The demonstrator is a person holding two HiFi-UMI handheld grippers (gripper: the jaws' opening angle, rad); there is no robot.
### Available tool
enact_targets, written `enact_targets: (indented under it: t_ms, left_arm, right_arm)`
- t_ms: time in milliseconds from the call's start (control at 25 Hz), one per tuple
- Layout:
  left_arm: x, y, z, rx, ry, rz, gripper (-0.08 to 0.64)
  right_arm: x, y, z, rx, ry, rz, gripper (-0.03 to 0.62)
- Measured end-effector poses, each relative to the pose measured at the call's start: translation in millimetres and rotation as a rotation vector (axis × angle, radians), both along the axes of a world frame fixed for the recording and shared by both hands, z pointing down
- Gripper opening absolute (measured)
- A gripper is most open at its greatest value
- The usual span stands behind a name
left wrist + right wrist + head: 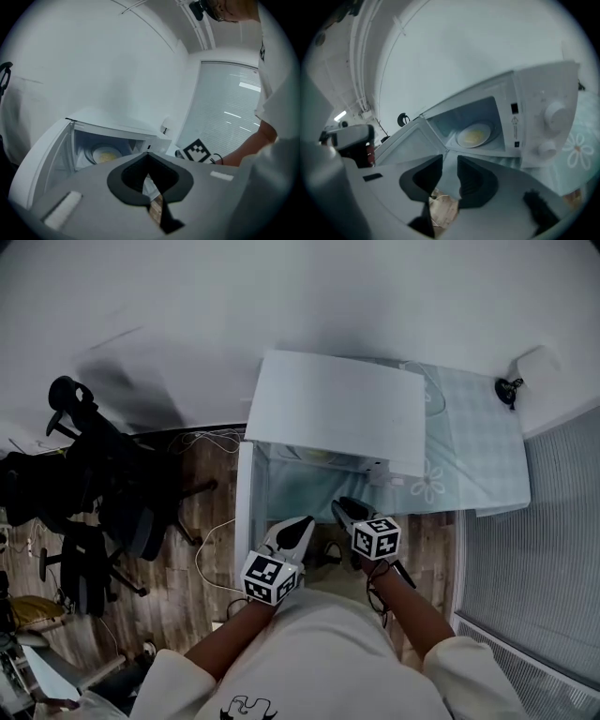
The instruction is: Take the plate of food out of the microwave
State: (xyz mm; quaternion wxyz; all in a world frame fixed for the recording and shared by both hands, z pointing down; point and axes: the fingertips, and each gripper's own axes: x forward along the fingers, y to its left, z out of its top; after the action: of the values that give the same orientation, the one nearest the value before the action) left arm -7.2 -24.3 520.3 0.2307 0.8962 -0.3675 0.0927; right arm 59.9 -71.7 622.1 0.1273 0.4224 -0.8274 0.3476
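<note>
From the head view I'm looking down on the microwave, and all it gives me is the white roof, sitting on a tablecloth with the door swung out to my left. The inside is hidden from up here. Both grippers are out in front of the opening, left gripper and right gripper near each other, neither touching the oven. The right gripper view shows what the head camera doesn't: the plate lies flat on the cavity floor with yellowish food on it, and two knobs sit on the panel beside the opening. Here the right gripper has its jaws parted, with only floor showing in the gap and nothing held. The left gripper view sees the same plate from the door side, deep in the cavity, and also catches the right gripper's marker cube. The left gripper has its tips pressed together on nothing. The plate is well ahead of both.
</note>
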Motion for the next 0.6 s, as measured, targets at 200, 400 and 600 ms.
enact_targets:
  t_ms: [200,400,600]
  left_arm:
    - [-5,-11,5,-0.023,-0.03,-0.018,0.002]
    - [-7,-19,3,-0.026,-0.037,-0.024,0.002]
    - [-18,-26,8,-0.036,-0.05,-0.042,0.002]
  right_arm:
    - [1,-49,54,-0.131,-0.093,0.104,0.119]
    - [3,-82,101,-0.27,-0.248,0.257,0.149]
    - [-6,-103,117,-0.283,-0.21,0.273,0.15]
